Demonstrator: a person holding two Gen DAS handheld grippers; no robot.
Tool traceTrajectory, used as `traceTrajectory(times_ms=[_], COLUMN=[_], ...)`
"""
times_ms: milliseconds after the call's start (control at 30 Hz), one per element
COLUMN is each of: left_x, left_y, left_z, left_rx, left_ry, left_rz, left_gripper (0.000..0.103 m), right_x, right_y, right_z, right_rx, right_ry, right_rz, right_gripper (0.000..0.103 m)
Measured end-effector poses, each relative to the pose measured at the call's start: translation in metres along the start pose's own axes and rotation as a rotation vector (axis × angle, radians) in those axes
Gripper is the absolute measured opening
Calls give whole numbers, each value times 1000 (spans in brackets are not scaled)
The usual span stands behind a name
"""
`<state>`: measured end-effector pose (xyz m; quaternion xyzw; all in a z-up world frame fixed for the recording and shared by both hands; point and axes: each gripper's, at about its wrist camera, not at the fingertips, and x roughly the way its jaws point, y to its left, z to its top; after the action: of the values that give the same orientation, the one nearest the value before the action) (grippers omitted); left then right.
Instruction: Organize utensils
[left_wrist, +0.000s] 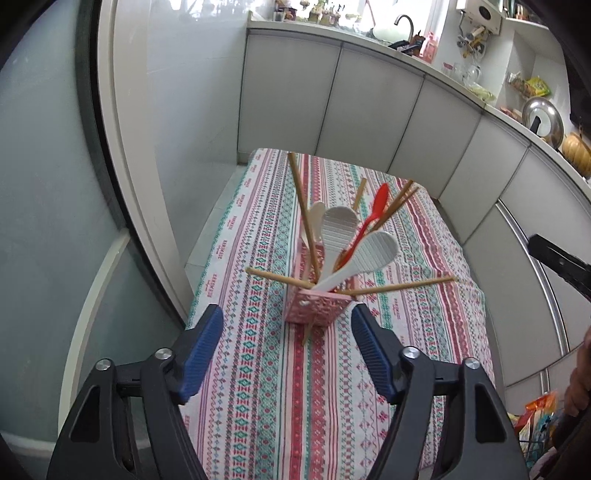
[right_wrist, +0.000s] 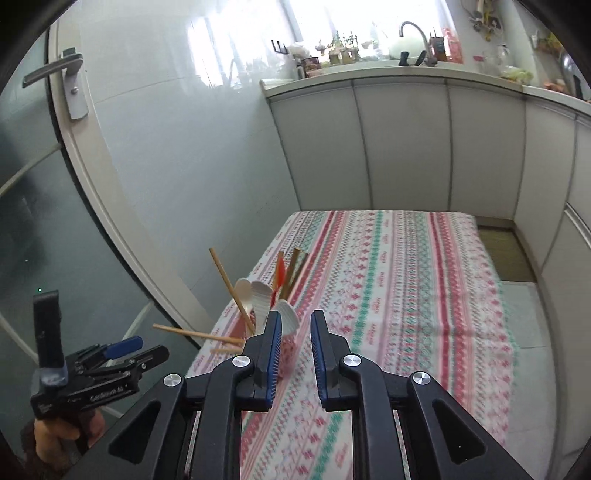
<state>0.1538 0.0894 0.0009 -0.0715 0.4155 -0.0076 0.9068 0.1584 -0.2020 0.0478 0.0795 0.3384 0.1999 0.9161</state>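
Partly hidden behind your right gripper (right_wrist: 293, 317), the pink utensil holder (left_wrist: 314, 306) stands on the desk (left_wrist: 258, 369), crammed with chopsticks and spoons. Your left gripper (left_wrist: 288, 314) bears unreadable white lettering. Both sets of jaws stand apart, empty; tablecloth print stays illegible.

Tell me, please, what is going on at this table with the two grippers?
A person is tidying utensils with a handheld gripper in each hand. A pink holder on the patterned tablecloth already contains white rice paddles, a red spoon and several wooden chopsticks. The left gripper is open and empty just short of the holder. The right gripper is slightly open with nothing between its pads.
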Motion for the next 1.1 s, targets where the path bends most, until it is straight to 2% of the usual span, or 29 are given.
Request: traceTrajectory(times_ms=[33, 67, 100, 133, 233, 333, 400, 467, 567, 700, 767, 1100], left_x=[-7, -14, -22, -30, -53, -74, -85, -95, -104, -115, -118, -121], left_y=[-5, -9, -14, -19, -36, -53, -61, -67, -72, -76, -77, -81], left_z=[-3, -6, -10, -14, -29, -42, -49, -56, -62, -65, -67, -70], left_rx=[8, 16, 27, 37, 74, 116, 141, 154, 165, 174, 179, 193], left_ry=[-2, -3, -8, -15, -25, -53, -65, -71, -70, -92, -99, -119], left_rz=[-2, -4, -8, -10, 5, 19, 31, 30, 31, 33, 31, 27], left_gripper=[78, 79, 83, 87, 94, 98, 99, 101, 102, 102, 102, 102], right_x=[-11, -21, -33, -44, -70, -96, -110, -120, -129, -134, -137, -136], right_y=[-2, -3, -3, -3, 1, 5, 7, 8, 9, 17, 22, 24], right_z=[-6, -10, -19, -27, -44, -56, -63, -70, -78, -84, -87, -89], right_rx=[12, 23, 38, 46, 67, 82, 84, 92, 103, 67, 44, 38], right_ry=[-1, -1, -1, -2, 10, -6, -19, -24, -32, -58, -66, -57], right_rz=[-1, 0, -3, -10, -27, -49, -80, -119, -196, -320, -357, -367], right_gripper=[22, 29, 40, 44, 47, 61, 78, 85, 89, 102, 103, 103])
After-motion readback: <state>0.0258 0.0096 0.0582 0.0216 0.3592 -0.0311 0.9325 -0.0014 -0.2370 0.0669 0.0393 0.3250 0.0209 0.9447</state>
